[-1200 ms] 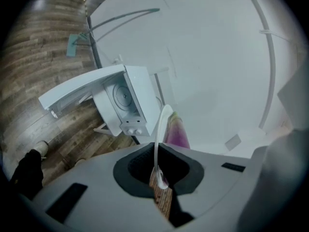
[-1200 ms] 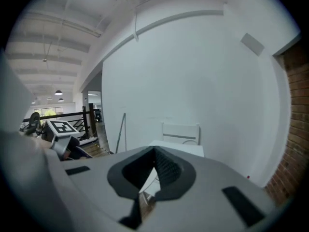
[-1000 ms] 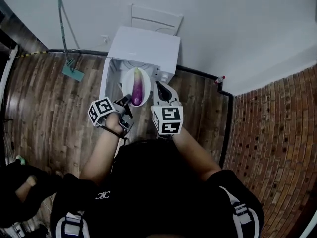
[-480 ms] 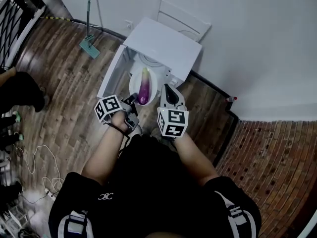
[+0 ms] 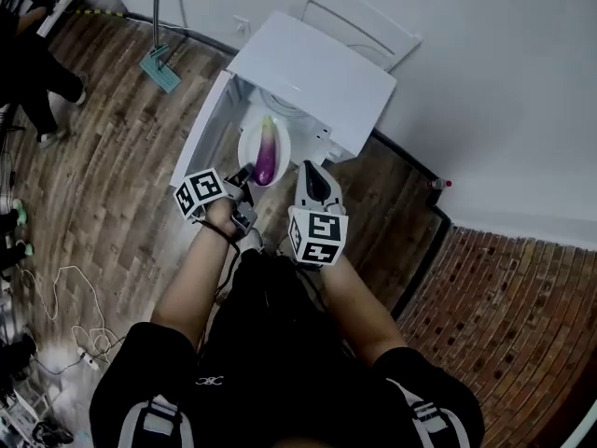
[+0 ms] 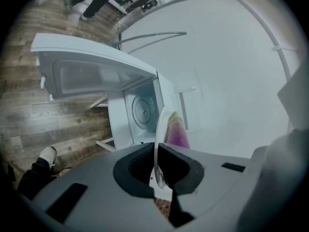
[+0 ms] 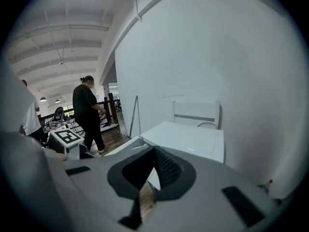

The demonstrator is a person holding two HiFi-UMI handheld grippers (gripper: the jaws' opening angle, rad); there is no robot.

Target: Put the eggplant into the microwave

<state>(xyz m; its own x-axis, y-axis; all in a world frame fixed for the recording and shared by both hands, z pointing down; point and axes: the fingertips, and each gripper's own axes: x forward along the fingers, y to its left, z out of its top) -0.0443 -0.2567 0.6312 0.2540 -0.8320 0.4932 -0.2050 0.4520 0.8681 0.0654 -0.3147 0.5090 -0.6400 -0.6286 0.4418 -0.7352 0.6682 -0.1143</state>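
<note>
A purple eggplant (image 5: 265,154) lies on a white plate (image 5: 245,147) just in front of the white microwave's (image 5: 312,73) open cavity. The microwave door (image 5: 199,138) is swung out to the left. My left gripper (image 5: 244,174) is shut on the plate's near rim. In the left gripper view the plate (image 6: 158,129) stands edge-on between the jaws of that gripper (image 6: 157,151), with the eggplant (image 6: 175,132) beyond and the turntable (image 6: 143,111) inside the cavity. My right gripper (image 5: 312,168) hovers right of the plate, shut and empty, and points over the microwave top (image 7: 188,139).
A white chair (image 5: 364,17) stands against the wall behind the microwave. A mop (image 5: 157,63) leans at the back left. A person in black (image 7: 89,112) stands off to the left. Cables (image 5: 56,287) lie on the wooden floor at the left.
Both grippers have sunk, and the plate with the eggplant has come down toward the microwave's opening. The head view has shifted so the microwave sits higher and further right.
</note>
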